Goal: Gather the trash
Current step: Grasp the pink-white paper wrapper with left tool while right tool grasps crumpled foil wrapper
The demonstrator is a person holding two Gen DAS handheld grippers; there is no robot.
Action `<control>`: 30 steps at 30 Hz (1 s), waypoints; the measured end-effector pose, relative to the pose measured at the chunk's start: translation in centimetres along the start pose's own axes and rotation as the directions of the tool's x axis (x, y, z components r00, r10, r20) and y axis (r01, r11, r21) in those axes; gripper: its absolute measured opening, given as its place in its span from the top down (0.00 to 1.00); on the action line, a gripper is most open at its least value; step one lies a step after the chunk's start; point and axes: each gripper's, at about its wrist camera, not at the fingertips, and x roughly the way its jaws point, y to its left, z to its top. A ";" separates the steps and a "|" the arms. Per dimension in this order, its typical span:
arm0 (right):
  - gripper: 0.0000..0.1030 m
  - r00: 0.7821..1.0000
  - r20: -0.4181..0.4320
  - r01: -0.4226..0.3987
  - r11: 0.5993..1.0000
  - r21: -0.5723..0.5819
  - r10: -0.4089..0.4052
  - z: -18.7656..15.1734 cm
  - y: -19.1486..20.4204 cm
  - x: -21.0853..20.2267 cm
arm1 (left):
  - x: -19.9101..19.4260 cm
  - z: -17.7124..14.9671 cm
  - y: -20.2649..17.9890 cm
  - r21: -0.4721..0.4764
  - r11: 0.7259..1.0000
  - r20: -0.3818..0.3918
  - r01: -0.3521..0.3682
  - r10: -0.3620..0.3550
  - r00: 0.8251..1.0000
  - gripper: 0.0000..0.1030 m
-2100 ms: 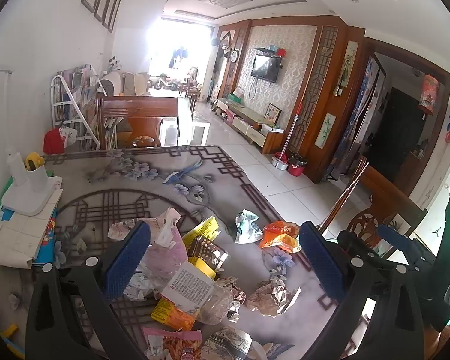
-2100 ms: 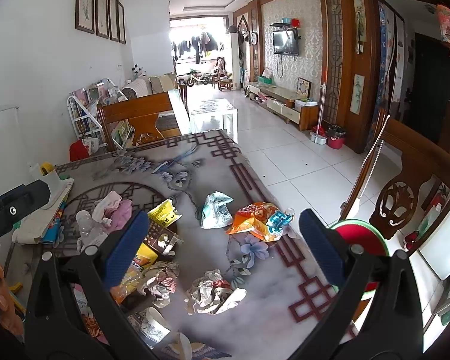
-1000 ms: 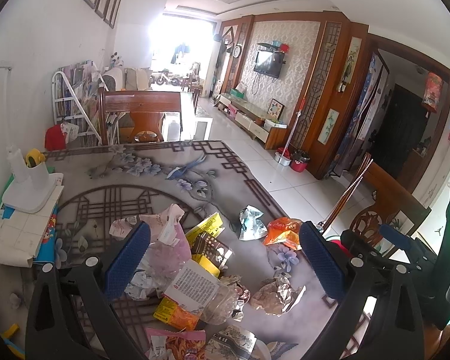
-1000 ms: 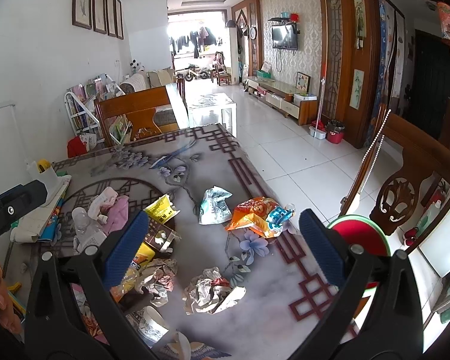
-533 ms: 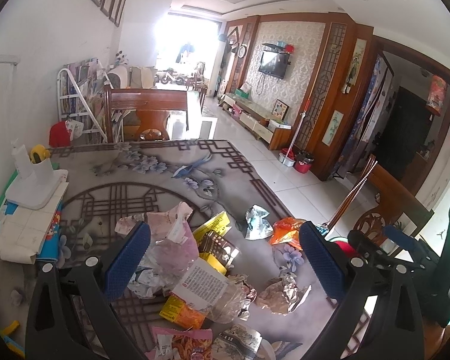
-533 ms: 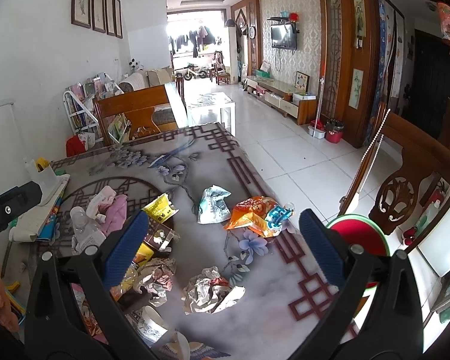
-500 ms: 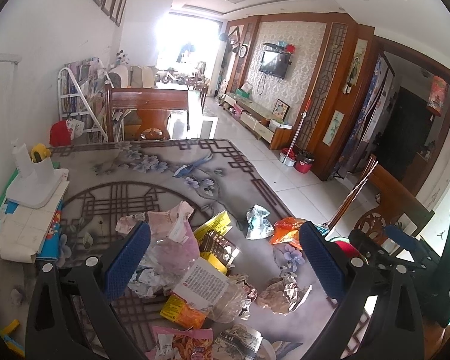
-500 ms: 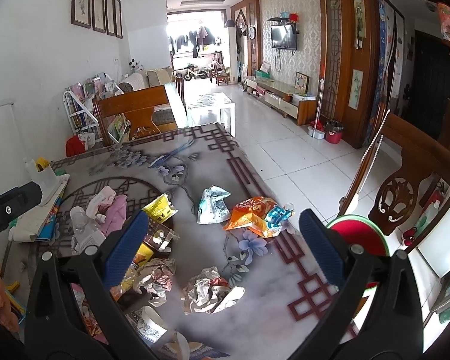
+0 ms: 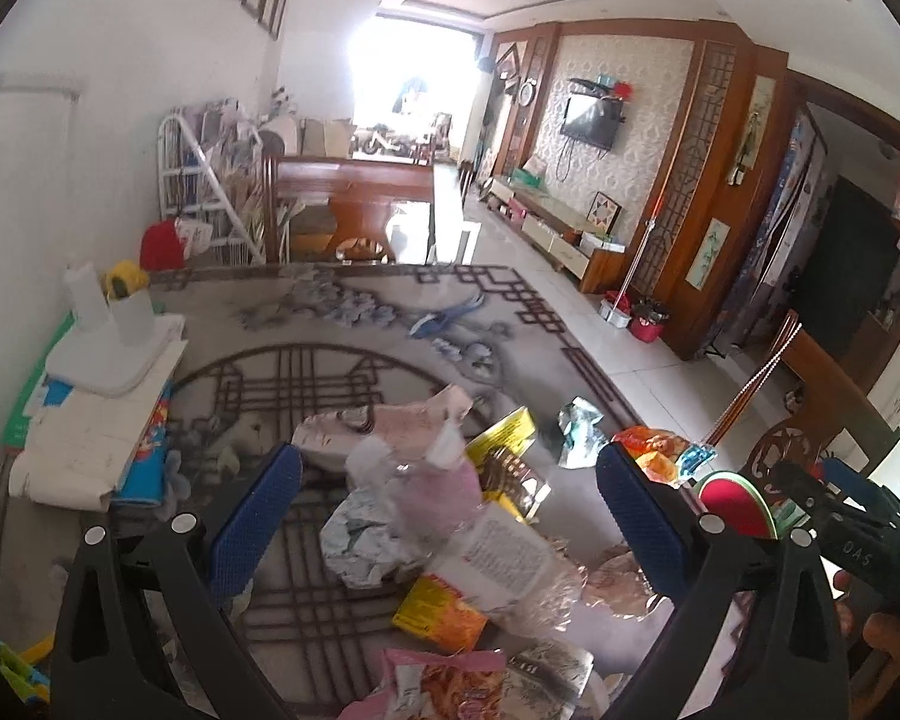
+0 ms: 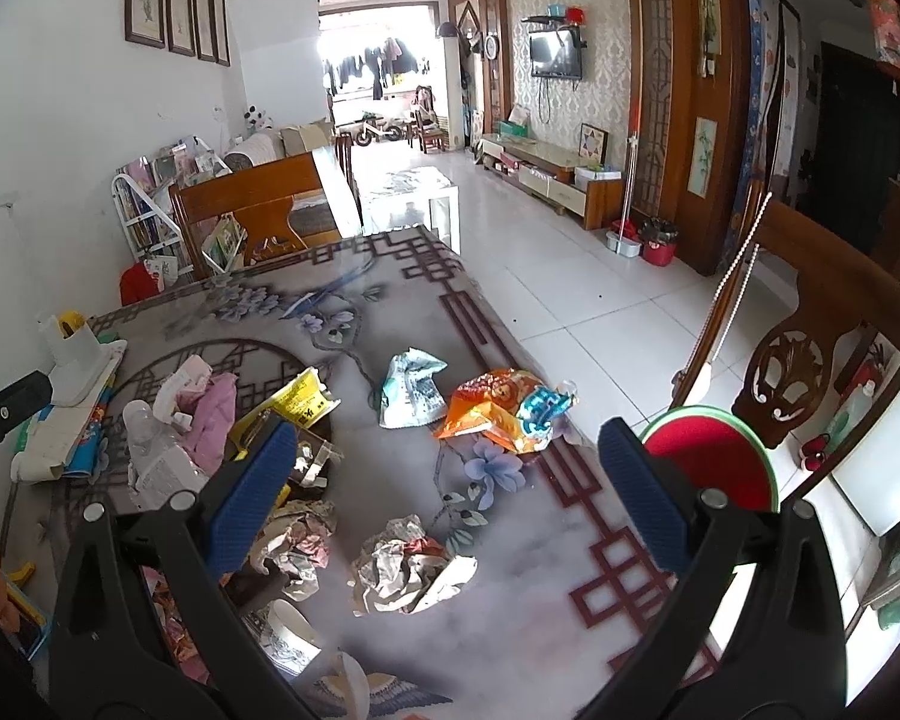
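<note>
Trash lies scattered on a patterned grey table (image 10: 390,276). My left gripper (image 9: 450,516) hangs open over a heap: a clear plastic bottle (image 9: 426,486), a crumpled silver wrapper (image 9: 360,546) and a yellow packet (image 9: 501,429). My right gripper (image 10: 450,492) is also open, above a crumpled paper ball (image 10: 411,567). Farther off lie an orange snack bag (image 10: 498,405) and a pale blue-white bag (image 10: 411,387). A red bin with a green rim (image 10: 714,456) stands past the table's right edge. Neither gripper holds anything.
A white holder on stacked papers (image 9: 102,360) sits at the table's left side. A carved wooden chair (image 10: 810,336) stands right of the table, a wooden bench (image 10: 258,204) at its far end. A white paper cup (image 10: 288,636) lies near the front edge.
The left gripper has drifted left and a little lower toward the heap. The right gripper's view has barely shifted. Both have stayed open.
</note>
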 end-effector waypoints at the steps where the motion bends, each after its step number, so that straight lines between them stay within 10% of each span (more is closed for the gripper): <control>1: 0.04 1.000 -0.008 -0.002 1.000 0.002 0.002 0.0 0.0 0.2 | 0.5 -0.1 0.3 -0.004 1.000 -0.008 0.001 -0.001 1.000 0.09; 10: 0.04 0.999 -0.038 0.004 1.000 0.008 -0.004 -0.2 -0.5 1.4 | 8.3 1.4 2.0 -0.010 1.000 -0.148 -0.014 0.012 0.989 0.15; 19: 0.04 0.997 -0.071 0.022 0.999 0.039 -0.019 -0.1 -1.3 3.2 | 16.2 2.8 0.8 0.106 0.990 -0.321 -0.090 0.120 0.940 0.16; 23: 0.04 0.995 -0.096 0.023 0.999 0.030 -0.020 -0.3 -1.2 4.2 | 17.2 2.1 1.3 0.069 0.996 -0.363 -0.062 0.083 0.928 0.54; 30: 0.04 0.983 -0.184 -0.011 1.000 0.015 0.014 -1.0 -0.5 6.9 | 15.2 2.2 1.8 0.064 0.996 -0.280 -0.063 0.079 0.957 0.68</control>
